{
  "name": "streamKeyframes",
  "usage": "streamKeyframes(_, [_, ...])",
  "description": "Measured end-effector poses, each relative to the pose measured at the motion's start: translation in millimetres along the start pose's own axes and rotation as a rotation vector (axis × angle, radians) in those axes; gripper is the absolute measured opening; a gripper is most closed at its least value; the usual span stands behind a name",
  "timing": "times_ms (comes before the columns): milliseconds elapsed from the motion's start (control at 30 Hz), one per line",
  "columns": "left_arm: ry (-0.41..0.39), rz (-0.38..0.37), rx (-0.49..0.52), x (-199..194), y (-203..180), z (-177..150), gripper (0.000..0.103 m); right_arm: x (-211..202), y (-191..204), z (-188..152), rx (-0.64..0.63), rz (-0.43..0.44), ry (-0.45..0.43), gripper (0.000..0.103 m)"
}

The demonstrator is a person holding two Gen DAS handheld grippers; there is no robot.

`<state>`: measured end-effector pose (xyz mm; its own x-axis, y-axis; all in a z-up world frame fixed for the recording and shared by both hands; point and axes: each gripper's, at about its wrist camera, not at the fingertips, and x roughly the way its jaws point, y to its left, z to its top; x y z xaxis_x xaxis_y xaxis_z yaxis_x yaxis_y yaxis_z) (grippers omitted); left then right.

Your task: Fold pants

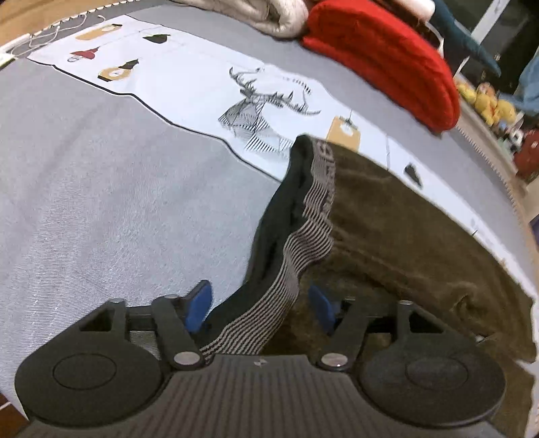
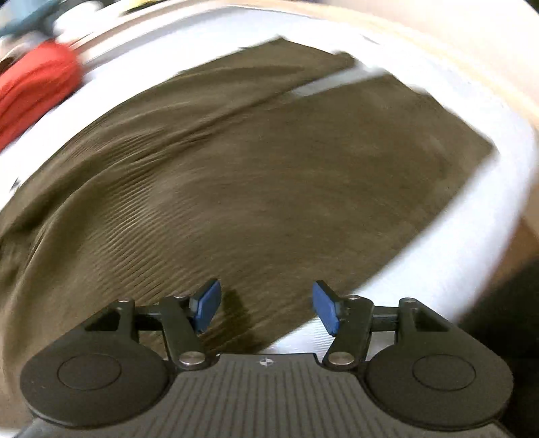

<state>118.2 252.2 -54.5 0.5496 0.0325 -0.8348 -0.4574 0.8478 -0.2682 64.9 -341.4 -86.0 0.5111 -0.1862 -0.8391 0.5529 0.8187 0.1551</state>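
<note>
the brown corduroy pants [image 1: 404, 229] lie spread on a grey bed cover [image 1: 101, 188], waist end toward the left gripper [image 1: 259, 306]. the striped waistband [image 1: 303, 229] stands up as a raised ridge and runs down between that gripper's blue pads [image 1: 198, 303]; the jaws stand wide apart, and i cannot tell whether either pad touches the cloth. left of the waistband the cover is bare fabric. a pale printed cloth [image 1: 188, 84] with a deer drawing lies beyond the pants, partly under their far edge. a red knit garment [image 1: 387, 57] and a folded pale blanket [image 1: 269, 13] sit at the far side, well apart from the waistband.

the right wrist view is motion-blurred. the right gripper [image 2: 266, 308] hangs with jaws wide apart and nothing between them, over the near edge of the pants [image 2: 256, 161], where brown cloth meets white surface [image 2: 438, 262]. the two legs lie side by side, a pale gap between them at the far end.
</note>
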Motion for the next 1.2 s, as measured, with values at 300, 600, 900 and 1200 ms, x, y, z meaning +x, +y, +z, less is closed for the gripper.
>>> streamKeyframes(300, [0.082,0.071,0.116,23.7,-20.2,-10.9,0.077,8.8,11.0,-5.2,-0.085,-0.044,0.005,0.062])
streamKeyframes(600, [0.116,0.126,0.132,34.1,-21.3,-10.4,0.077,13.0,14.1,-4.5,-0.157,-0.121,-0.042,0.011])
streamKeyframes(900, [0.15,0.178,0.196,23.1,-29.9,-16.4,0.048,10.5,22.1,-5.4,-0.226,-0.175,-0.015,0.008])
streamKeyframes(1200, [-0.122,0.08,0.272,-16.0,-48.8,-24.9,0.063,-18.8,48.1,-10.0,-0.31,-0.025,-0.191,0.025])
